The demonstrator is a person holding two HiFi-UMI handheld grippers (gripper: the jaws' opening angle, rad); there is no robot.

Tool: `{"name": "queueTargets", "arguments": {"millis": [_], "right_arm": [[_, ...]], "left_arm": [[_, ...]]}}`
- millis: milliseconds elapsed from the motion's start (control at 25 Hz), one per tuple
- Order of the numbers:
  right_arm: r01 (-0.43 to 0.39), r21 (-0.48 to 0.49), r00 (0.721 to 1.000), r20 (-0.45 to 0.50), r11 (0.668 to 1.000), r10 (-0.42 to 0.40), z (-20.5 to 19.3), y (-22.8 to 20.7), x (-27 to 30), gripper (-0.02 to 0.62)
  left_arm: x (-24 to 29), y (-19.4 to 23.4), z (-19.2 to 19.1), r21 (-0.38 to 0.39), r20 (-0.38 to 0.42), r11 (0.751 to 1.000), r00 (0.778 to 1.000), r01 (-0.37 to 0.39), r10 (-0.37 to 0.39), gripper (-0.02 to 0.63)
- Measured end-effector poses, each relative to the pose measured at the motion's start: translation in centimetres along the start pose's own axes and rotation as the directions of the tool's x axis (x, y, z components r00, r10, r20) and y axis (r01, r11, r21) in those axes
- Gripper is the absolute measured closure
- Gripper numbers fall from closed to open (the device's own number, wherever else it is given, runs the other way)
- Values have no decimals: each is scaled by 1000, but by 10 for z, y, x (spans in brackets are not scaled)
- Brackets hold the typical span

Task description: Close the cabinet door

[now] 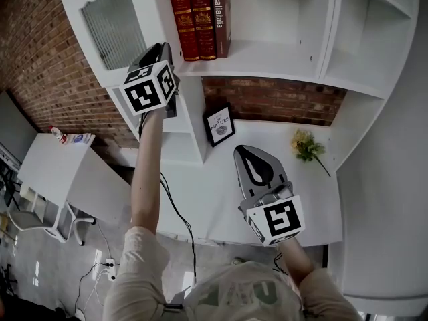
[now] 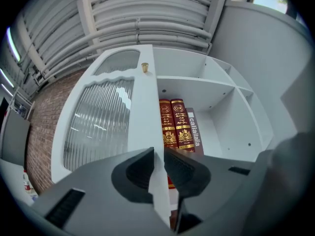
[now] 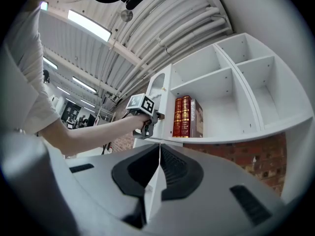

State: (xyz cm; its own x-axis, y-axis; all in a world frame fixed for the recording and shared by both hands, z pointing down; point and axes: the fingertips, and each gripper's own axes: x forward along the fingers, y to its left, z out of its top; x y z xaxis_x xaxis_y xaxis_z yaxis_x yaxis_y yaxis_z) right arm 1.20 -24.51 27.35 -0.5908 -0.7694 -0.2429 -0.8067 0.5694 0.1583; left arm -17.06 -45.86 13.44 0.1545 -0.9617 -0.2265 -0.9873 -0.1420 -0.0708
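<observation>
Two red books (image 1: 194, 15) with gilt spines stand upright on a shelf of the white shelf unit (image 1: 287, 19). A darker third book (image 1: 222, 15) touches them on their right. Left of the red books the cabinet door (image 2: 106, 122), white-framed with ribbed glass, stands swung open, its free edge turned out toward the person. A small brass knob (image 2: 144, 67) sits on that frame, above and just left of the red books in the left gripper view.

The left hand-held gripper (image 2: 157, 156) is up at that edge, left of and below the red books in the head view. Its two jaws are clamped on the cabinet door's edge, one pad on each face, and the white strip of the frame runs up between them.

The right hand-held gripper (image 3: 159, 148) hangs lower, below and to the right of the red books in the head view, over the desk (image 1: 200, 199). Its jaws are together at the tips, with nothing between them.

Below the red books, a small framed picture (image 1: 219, 126) stands on the desk against the brick wall (image 1: 267, 99). A sprig of yellow flowers (image 1: 306, 144) lies on the desk, lower and further right of the red books.
</observation>
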Motion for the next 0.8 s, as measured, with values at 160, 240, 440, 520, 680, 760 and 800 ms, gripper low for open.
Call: {"name": "queueTargets", "arguments": {"millis": [160,240,440,520,680,760,800], "right_arm": [[-2,-27,1000,17,1000,3,17,4,-1,578],[-1,-42,1000,26,999,3,25,8,-4,578],[17,-34,996,86,999,-14,48,14,-8,578],[26,-29,995,98,999,-23,53,12,-9,578],[52,-73,994,102,996,-44,55,0,-16,578],[62,-64,994,100,996,-55,52,-1,-18,578],[68,-53,993,100,996,-62,49,-1,-19,578]], "left_arm": [[-15,-9,16,56,44,998,999,0,-2,532],[-29,-17,30,53,84,998,996,23,-28,533],[-91,-51,47,41,190,992,973,122,-128,532],[-119,-70,41,27,219,986,961,166,-168,532],[-166,-113,15,-38,235,959,935,282,-266,534],[-184,-122,2,-20,224,963,940,267,-256,534],[-191,-126,-6,-3,214,968,945,252,-246,535]]}}
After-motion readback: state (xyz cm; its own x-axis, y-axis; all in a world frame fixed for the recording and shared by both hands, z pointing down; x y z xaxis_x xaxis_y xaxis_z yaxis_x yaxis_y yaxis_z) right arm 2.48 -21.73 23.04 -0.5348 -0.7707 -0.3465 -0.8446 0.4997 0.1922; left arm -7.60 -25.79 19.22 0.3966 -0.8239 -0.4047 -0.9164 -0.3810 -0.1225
